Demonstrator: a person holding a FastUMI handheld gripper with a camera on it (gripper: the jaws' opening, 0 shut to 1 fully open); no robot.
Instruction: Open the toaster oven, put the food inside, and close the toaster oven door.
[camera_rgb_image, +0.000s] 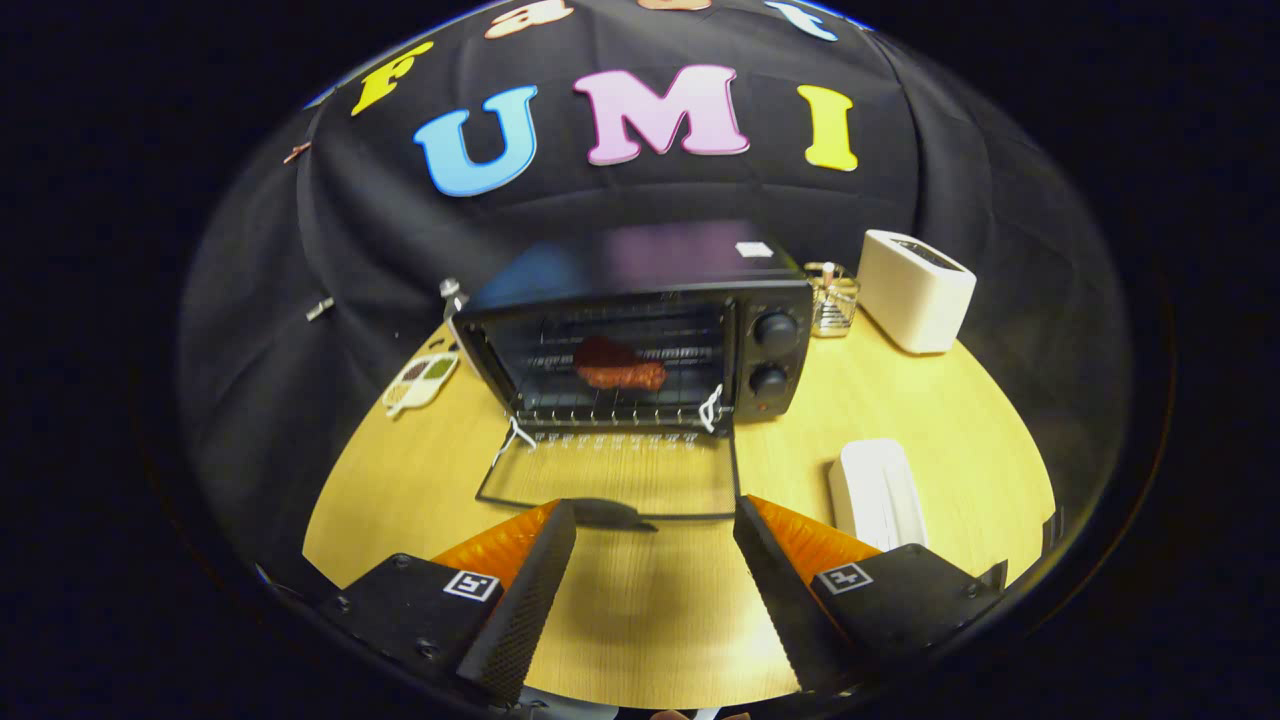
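Gripper view: tool spread wide, holding nothing, fingers flanking the lowered toaster oven door, food inside

Dim booth lit from above, soft glare on the wooden table, edges curved by fisheye distortion and slightly blurred.

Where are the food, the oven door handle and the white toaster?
food (618, 366): gripper view, middle of the drumstick on the rack.
oven door handle (612, 513): gripper view, handle's centre.
white toaster (915, 292): gripper view, front side.
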